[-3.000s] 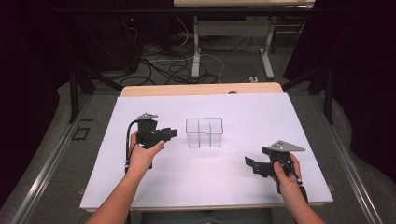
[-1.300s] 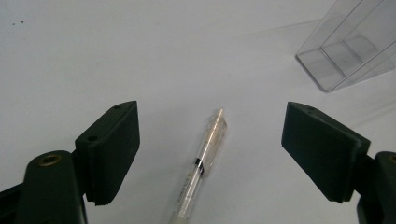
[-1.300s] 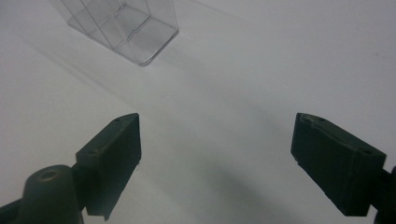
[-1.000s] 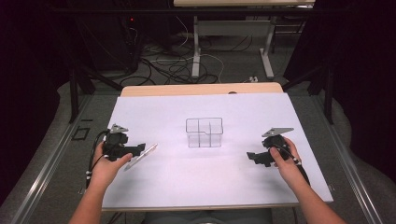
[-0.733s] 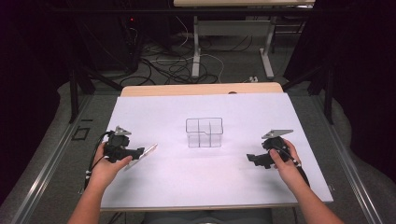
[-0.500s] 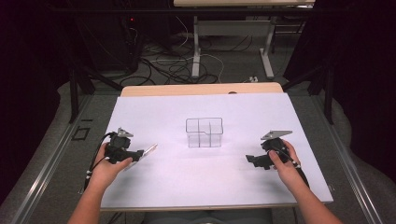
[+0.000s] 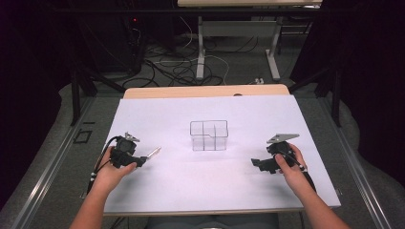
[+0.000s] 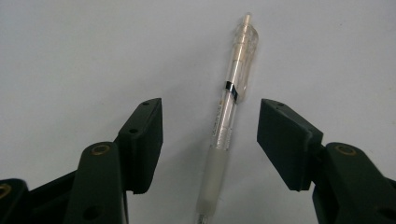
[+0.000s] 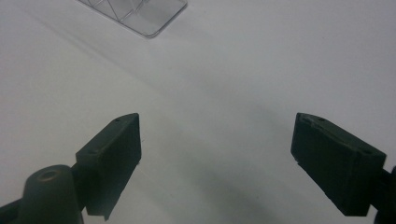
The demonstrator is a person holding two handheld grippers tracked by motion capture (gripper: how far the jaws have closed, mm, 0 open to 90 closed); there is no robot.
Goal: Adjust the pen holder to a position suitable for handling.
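**Left gripper closing around a pen on the white table**

Over the table, the high view shows a white sheet (image 7: 267,186) with a clear divided container (image 7: 209,135) standing near its middle. At the left, a hand holds the left gripper (image 7: 142,161) low to the sheet, and a clear pen (image 7: 154,152) lies there, its far end poking out past the jaws towards the container. At the right, the other hand holds the right gripper (image 7: 256,163) near the sheet, well apart from the container.

Looking along the left gripper (image 8: 210,140), the pen (image 8: 229,116) lies on the sheet between the two black jaws. The jaws have just been closing and now stand about half open, with a gap on each side of the pen; neither pad touches it. The pickup looks close but not yet made.

Looking along the right gripper (image 9: 217,158), its jaws stand wide apart over bare sheet, holding nothing. A corner of the container (image 9: 149,14) shows at the top.

A second ago the left jaws stood wider around the same pen.
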